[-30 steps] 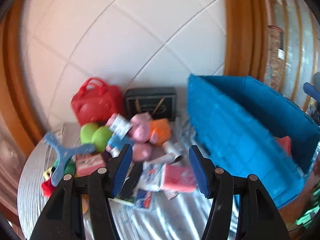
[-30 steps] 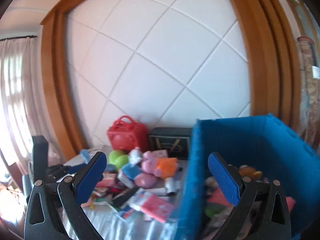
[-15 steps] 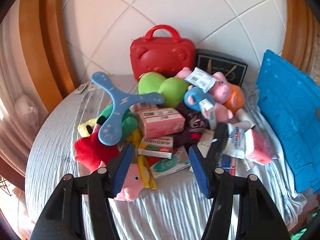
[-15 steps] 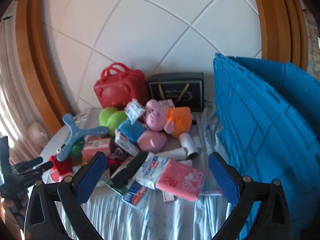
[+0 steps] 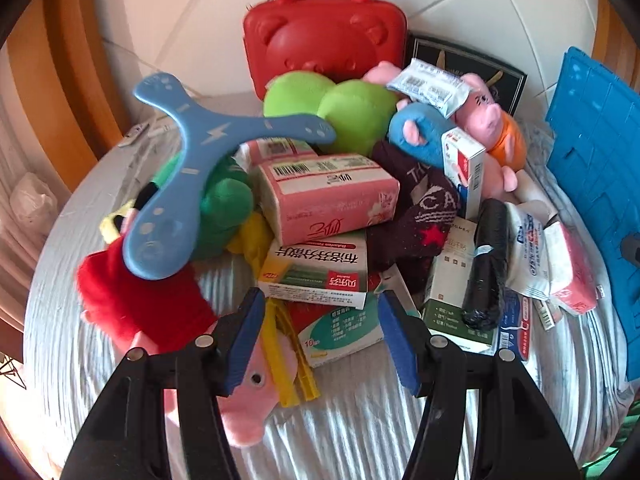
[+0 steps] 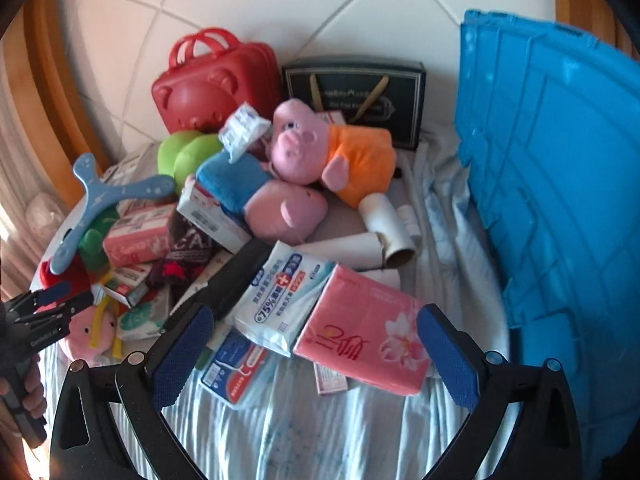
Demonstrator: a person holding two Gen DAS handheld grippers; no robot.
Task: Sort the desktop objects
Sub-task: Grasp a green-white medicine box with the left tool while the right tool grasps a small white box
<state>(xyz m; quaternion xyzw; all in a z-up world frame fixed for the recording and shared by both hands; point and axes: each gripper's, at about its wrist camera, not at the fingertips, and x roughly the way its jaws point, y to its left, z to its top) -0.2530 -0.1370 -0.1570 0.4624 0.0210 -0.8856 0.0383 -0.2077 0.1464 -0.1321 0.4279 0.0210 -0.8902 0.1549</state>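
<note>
A heap of toys and boxes lies on a cloth-covered round table (image 5: 360,432). My left gripper (image 5: 320,316) is open and empty, its fingers either side of a green and white medicine box (image 5: 316,270) and a teal box (image 5: 340,334) under it. A pink tissue pack (image 5: 328,196) and a blue boomerang (image 5: 188,168) lie behind. My right gripper (image 6: 314,334) is open and empty, just in front of another pink tissue pack (image 6: 360,340) and a white wipes pack (image 6: 284,296). The left gripper shows at the far left of the right wrist view (image 6: 52,300).
A blue crate (image 6: 560,184) stands at the right, also seen in the left wrist view (image 5: 596,168). A red bear case (image 5: 324,36) and a dark gift box (image 6: 356,96) stand by the tiled wall. Pig plushes (image 6: 316,152), a green plush (image 5: 344,108) and a black roll (image 5: 486,264) fill the heap.
Both grippers have dropped and closed in on the heap. The left one swung left from the crate to the boxes; the right one left the crate and now faces the pink tissue pack.
</note>
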